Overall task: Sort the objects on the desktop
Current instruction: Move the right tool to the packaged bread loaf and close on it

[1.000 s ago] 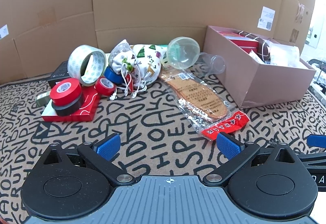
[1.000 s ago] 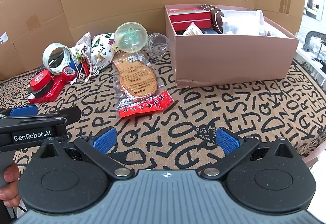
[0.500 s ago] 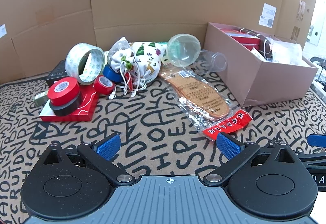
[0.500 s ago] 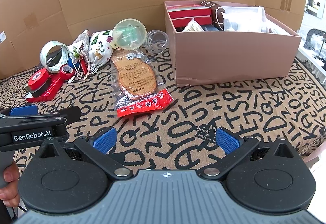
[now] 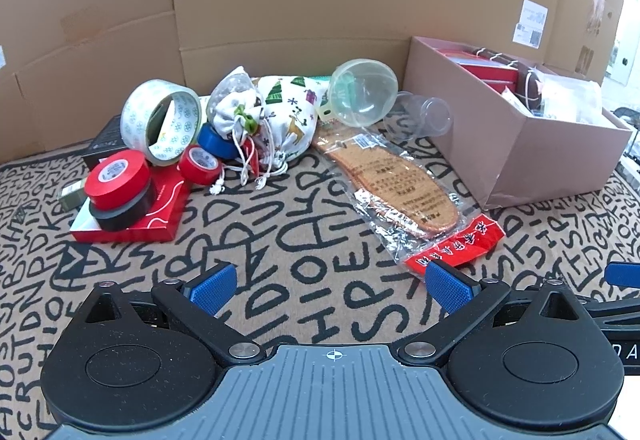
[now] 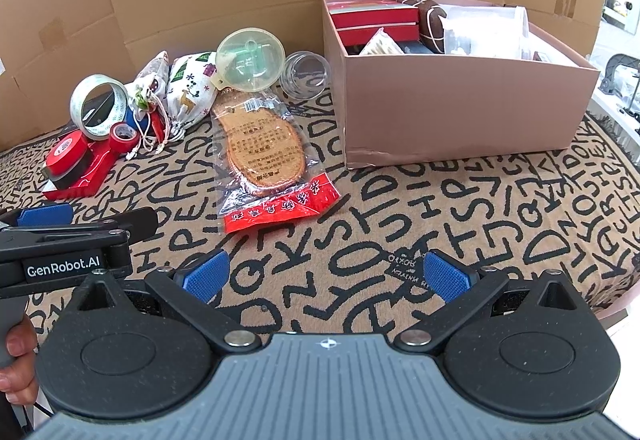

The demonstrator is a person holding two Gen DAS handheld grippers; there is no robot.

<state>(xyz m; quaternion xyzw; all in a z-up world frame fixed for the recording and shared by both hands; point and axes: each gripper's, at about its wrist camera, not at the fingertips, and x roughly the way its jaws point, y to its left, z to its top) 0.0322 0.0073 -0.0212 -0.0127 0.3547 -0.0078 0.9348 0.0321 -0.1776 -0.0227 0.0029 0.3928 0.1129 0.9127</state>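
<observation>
Cardboard walls on three sides, letter-patterned mat (image 5: 320, 240) over the counter. Both tools low over the mat, jaws released and wide apart on left gripper (image 5: 328, 286) and right gripper (image 6: 326, 274) alike, nothing between them. Left gripper seen side-on left of the right jaws, a hand (image 6: 16, 356) on its grip.

Straight ahead of both sets of jaws: bagged insole (image 5: 394, 192), flat on the mat. Long axis diagonal: red header card (image 6: 280, 206) at the near end, closest to the jaws; far end running back toward the translucent funnel (image 6: 250, 58) and clear cup (image 6: 306, 76). Likely light, floppy, crinkly film and slippery; best pinch probably at the stiffer red header edge, where a lip may lift off the mat.

Ahead and left of the left jaws: clear tape roll (image 5: 162, 122) standing on edge, red tape roll (image 5: 116, 180) stacked on a black one atop a red flat box (image 5: 160, 216), small red roll (image 5: 200, 170), printed drawstring pouches (image 5: 288, 116). Rolls rigid and graspable across the rim; pouches soft, easiest taken at the cinched neck.

Ahead and right of the right jaws: open pink box (image 6: 460, 112), already holding red boxes and other items. Loose things on the mat alongside a partly filled box — sorting apparently partway.
</observation>
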